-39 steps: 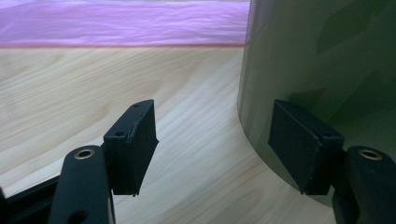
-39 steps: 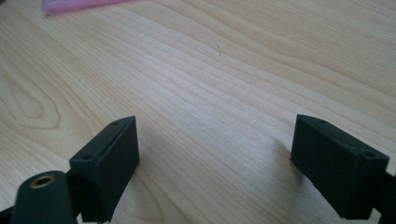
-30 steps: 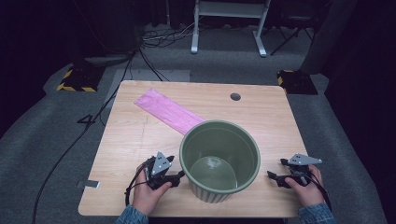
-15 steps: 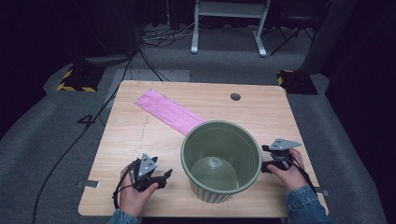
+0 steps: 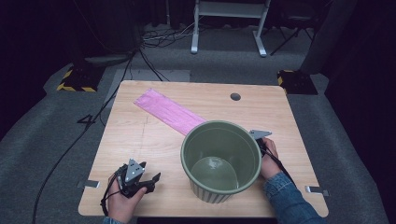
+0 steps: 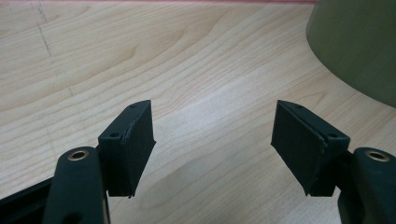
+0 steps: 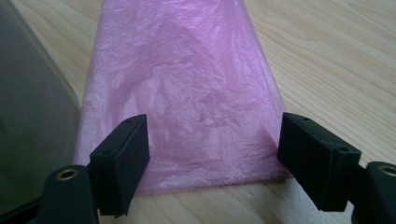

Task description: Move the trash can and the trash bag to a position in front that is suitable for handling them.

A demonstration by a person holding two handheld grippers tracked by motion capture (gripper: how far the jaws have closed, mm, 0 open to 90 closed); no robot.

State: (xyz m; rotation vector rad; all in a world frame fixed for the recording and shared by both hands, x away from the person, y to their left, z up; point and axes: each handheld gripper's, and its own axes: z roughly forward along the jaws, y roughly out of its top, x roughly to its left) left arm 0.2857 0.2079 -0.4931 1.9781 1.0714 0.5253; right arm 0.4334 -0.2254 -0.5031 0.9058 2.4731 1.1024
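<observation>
A ribbed olive-green bin point(image 5: 210, 193) stands upright on the wooden table point(image 5: 130, 140), its open mouth up. A flat pink plastic bag point(image 5: 168, 111) lies behind it, running to the far left. My right gripper point(image 5: 258, 138) is by the bin's right rim. In the right gripper view its jaws point(image 7: 215, 140) have just been closing a little but stand wide, with the bag's near end point(image 7: 187, 79) on the table between them, untouched, and the bin wall point(image 7: 28, 116) at the left. My left gripper point(image 5: 154, 183) is open over bare wood point(image 6: 212, 123), the bin point(image 6: 359, 46) to its right.
A round cable hole point(image 5: 235, 96) sits near the table's far edge. Tape strips mark the front corners point(image 5: 88, 184) point(image 5: 316, 190). On the floor beyond are cables point(image 5: 154, 37), a white stand point(image 5: 229, 9) and striped blocks point(image 5: 74, 81).
My right hand has moved away from the front edge along the bin's right side to its far rim. My left hand has slid left and nearer the front edge, away from the bin.
</observation>
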